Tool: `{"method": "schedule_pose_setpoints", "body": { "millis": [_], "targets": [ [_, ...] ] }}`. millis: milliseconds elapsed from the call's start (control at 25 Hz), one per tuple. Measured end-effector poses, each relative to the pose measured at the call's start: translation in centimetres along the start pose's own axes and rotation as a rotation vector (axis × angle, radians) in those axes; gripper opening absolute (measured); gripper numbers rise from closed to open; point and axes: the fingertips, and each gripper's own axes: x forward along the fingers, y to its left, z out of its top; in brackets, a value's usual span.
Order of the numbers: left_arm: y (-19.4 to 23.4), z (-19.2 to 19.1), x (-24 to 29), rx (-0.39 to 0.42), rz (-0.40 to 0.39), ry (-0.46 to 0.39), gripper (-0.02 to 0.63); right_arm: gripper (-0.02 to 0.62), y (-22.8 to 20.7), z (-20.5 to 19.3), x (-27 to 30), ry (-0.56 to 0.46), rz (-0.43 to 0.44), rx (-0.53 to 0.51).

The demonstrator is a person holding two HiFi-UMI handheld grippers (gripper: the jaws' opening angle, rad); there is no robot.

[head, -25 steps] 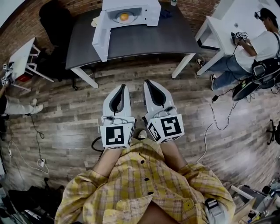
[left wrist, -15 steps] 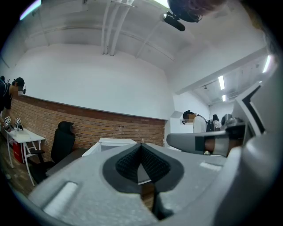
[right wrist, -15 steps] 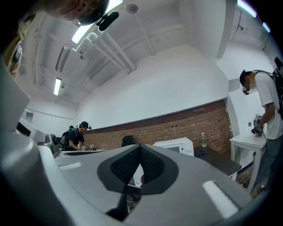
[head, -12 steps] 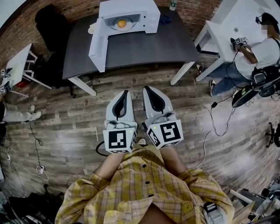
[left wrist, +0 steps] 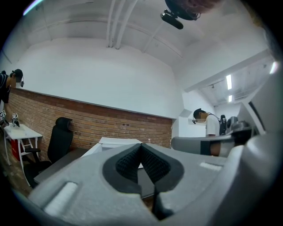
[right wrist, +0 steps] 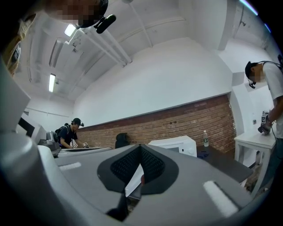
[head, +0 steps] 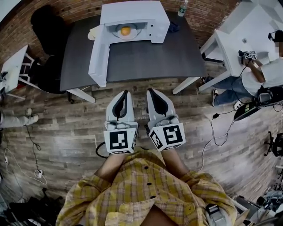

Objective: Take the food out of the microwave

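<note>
A white microwave stands at the far side of a dark table, its door swung open to the left. Inside lies a plate with a round orange food. My left gripper and right gripper are held side by side over the wooden floor, short of the table's near edge, pointing level at it. Both are shut with nothing between the pads. The left gripper view shows its closed pads before the microwave; the right gripper view shows its closed pads and the microwave.
A water bottle and a blue item sit on the table right of the microwave. A black office chair stands at the left, a white desk with a seated person at the right. Cables lie on the floor.
Both grippers have moved forward toward the table, which now lies nearer and larger in the head view. The jaws stay shut.
</note>
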Motion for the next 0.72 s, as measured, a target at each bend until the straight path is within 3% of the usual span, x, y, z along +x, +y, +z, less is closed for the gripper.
{"method": "schedule_pose_setpoints", "body": {
  "millis": [720],
  "targets": [
    [7.7, 3.0, 16.1, -0.009, -0.068, 0.016, -0.002, 0.003, -5.6, 2.7, 17.2, 0.01, -0.051, -0.005]
  ]
}}
